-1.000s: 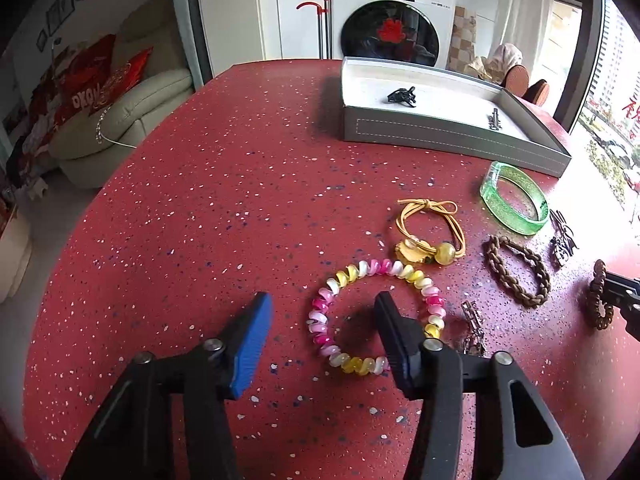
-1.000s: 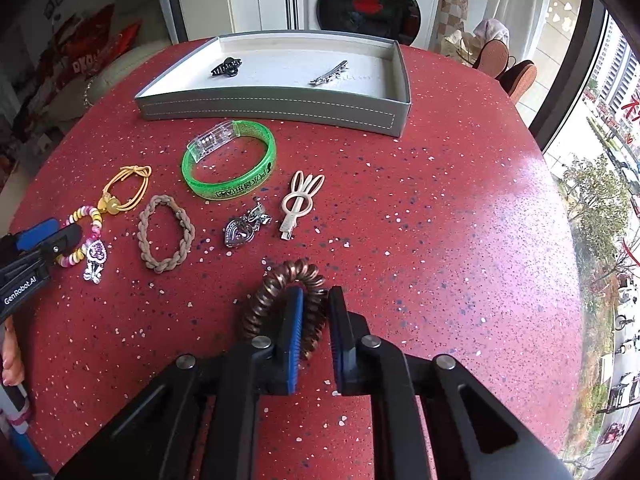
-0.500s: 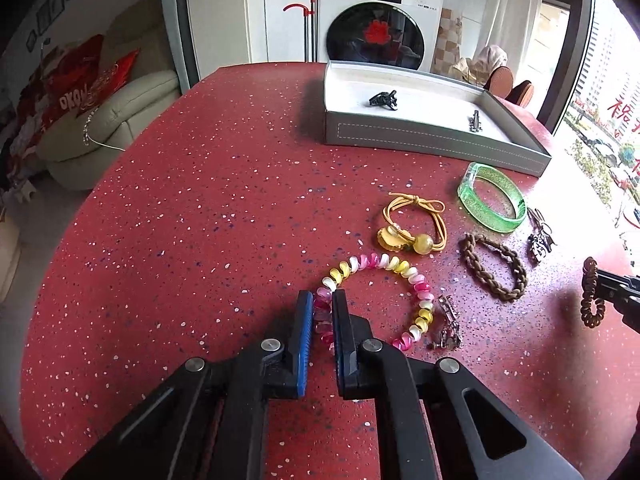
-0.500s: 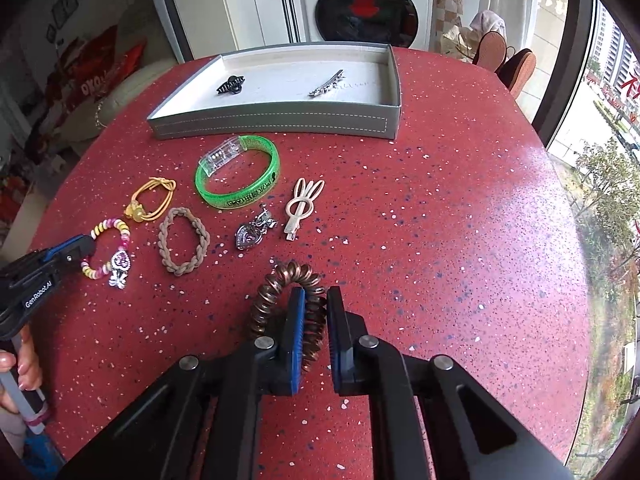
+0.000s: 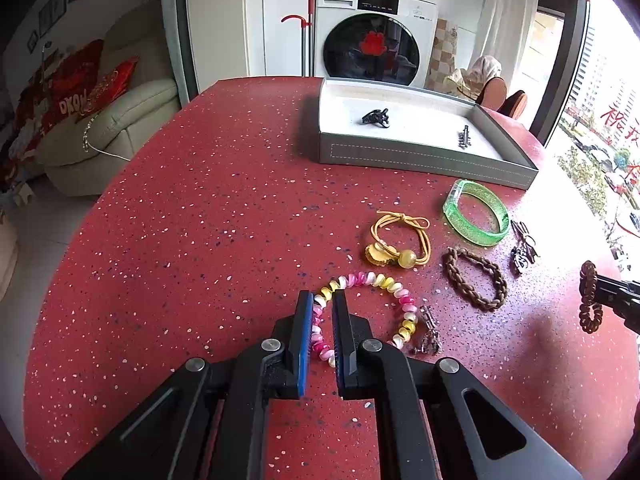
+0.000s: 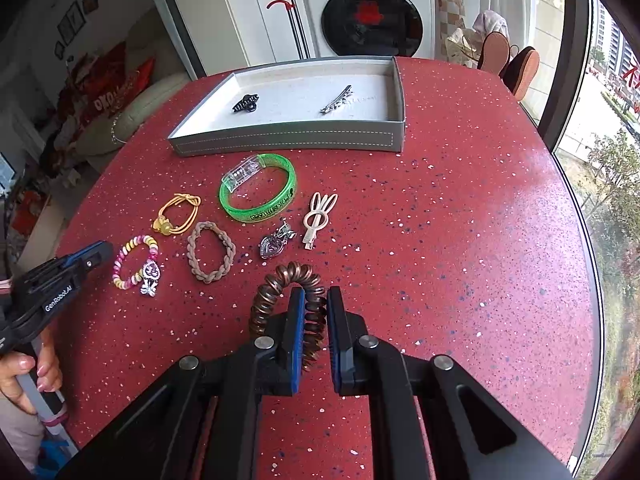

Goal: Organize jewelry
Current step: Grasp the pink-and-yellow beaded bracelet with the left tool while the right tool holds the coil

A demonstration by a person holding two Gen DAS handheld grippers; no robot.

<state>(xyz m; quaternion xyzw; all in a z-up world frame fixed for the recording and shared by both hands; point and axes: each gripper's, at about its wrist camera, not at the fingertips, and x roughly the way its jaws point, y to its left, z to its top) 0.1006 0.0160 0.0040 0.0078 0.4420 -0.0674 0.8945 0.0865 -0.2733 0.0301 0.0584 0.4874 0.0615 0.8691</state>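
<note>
My left gripper (image 5: 322, 300) is shut on the near left side of a pink, yellow and white beaded bracelet (image 5: 384, 282) that has a silver charm. The bracelet (image 6: 134, 258) and the left gripper (image 6: 90, 254) also show at the left of the right wrist view. My right gripper (image 6: 316, 300) is shut on a brown coil hair tie (image 6: 290, 276), held just above the red table; the hair tie (image 5: 588, 302) appears at the right edge of the left wrist view. A grey tray (image 6: 288, 140) at the back holds a black claw clip (image 6: 245, 105) and a silver hair clip (image 6: 337, 100).
On the red speckled table (image 6: 460, 220) lie a green bangle (image 6: 260, 192), a yellow cord hair tie (image 6: 178, 214), a braided brown band (image 6: 211, 252), a silver heart charm (image 6: 274, 242) and a cream rabbit clip (image 6: 318, 218). A hand (image 6: 24, 372) grips the left handle.
My left gripper closed from wide open onto the beaded bracelet. The right gripper lifted the coil hair tie a little off the table.
</note>
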